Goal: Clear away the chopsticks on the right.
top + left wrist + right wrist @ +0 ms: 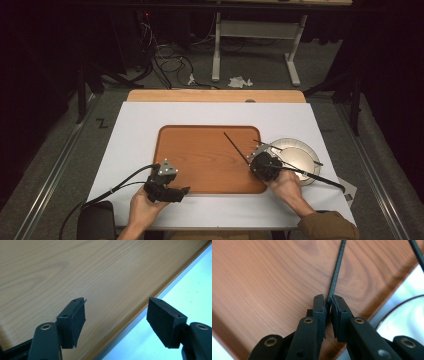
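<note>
A thin black chopstick (236, 147) lies slanted on the brown wooden tray (200, 155), its near end at my right gripper (256, 164). In the right gripper view the chopstick (337, 270) runs into the narrow slit between the jaws of the right gripper (329, 301), whose pads touch it on both sides. A second black chopstick (290, 153) lies across the round pale plate (306, 159) just right of the tray. My left gripper (180, 191) rests at the tray's front left edge. In its own view the left gripper (116, 317) stands open over the tray rim with nothing between its jaws.
The tray sits on a white mat (135, 130) that covers the tabletop. The plate (407, 317) lies close to the right gripper's right side. Black cables trail from both grippers towards the table's front. Beyond the table stand a floor with cables and a desk frame (255, 35).
</note>
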